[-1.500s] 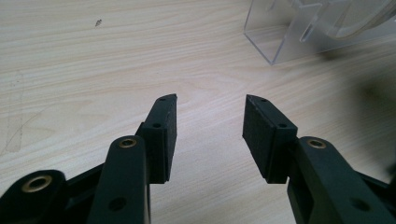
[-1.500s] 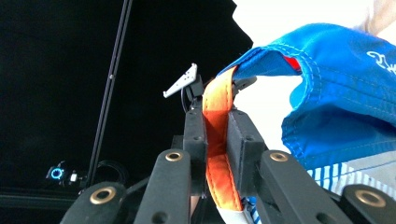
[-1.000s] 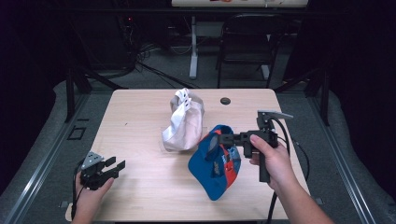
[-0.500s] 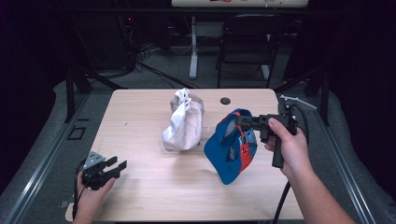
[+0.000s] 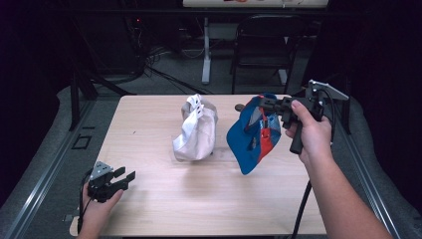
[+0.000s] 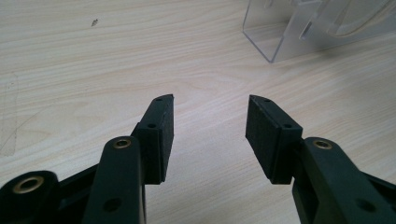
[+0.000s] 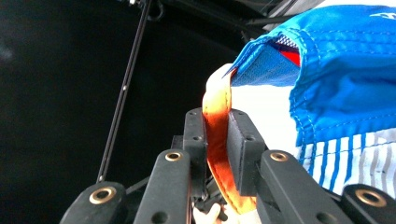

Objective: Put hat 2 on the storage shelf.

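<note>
Right gripper (image 5: 263, 103) fingers clamp the blue cap (image 5: 251, 137) by its orange strap (image 7: 218, 140); cap hangs long axis downward, above the worktop (image 5: 164, 199). Left gripper (image 5: 124, 178) fingers wide, empty, well apart.

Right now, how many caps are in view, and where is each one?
2. The blue cap hangs in the air from the right gripper; the white cap sits mid-table on a clear stand.

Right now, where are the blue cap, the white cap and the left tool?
blue cap (image 5: 251, 137): high view, on its blue crown.
white cap (image 5: 195, 134): high view, on its front panel.
left tool (image 5: 127, 177): high view, between its open jaw tips.
</note>
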Demonstrator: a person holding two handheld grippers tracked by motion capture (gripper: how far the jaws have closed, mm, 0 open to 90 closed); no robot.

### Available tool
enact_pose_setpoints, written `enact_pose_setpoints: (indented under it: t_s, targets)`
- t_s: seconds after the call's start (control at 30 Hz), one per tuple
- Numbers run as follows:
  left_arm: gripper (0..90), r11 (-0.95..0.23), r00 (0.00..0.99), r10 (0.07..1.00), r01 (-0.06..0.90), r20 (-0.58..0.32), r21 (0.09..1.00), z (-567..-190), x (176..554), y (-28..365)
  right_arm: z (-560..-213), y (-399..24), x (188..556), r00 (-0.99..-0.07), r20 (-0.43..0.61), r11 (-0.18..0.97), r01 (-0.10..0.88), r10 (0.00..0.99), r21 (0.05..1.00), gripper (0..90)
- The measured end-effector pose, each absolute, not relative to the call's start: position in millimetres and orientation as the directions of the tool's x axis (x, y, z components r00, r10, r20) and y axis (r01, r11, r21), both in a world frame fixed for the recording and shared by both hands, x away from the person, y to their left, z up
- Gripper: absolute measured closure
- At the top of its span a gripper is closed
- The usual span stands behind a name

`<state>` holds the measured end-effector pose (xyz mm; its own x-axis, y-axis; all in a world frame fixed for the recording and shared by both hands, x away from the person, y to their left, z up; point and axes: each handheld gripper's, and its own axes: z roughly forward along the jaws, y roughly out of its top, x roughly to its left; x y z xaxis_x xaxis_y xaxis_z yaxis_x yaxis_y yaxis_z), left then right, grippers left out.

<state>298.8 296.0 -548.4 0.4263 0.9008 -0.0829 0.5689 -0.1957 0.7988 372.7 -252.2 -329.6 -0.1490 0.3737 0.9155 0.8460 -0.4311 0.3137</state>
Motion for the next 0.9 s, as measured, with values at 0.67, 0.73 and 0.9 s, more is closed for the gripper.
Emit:
enact_pose_setpoints:
  t_s: [0.67, 0.73, 0.9]
  targets:
    - [52.5, -0.189, 0.427, 0.900, 0.558, -0.084, 0.808, -548.9, 299.4, 296.3, -324.9, -244.7, 402.3, -0.095, 0.912, -0.549, 0.772, 0.399, 0.321, 79.0]
    - [52.5, -0.189, 0.427, 0.900, 0.558, -0.084, 0.808, -548.8, 299.4, 296.4, -327.7, -249.4, 402.2, -0.089, 0.911, -0.555, 0.768, 0.402, 0.320, 79.0]
    - [52.5, -0.196, 0.428, 0.900, 0.565, -0.081, 0.801, -548.4, 299.4, 296.3, -331.3, -261.5, 399.2, -0.072, 0.908, -0.569, 0.758, 0.413, 0.319, 79.0]
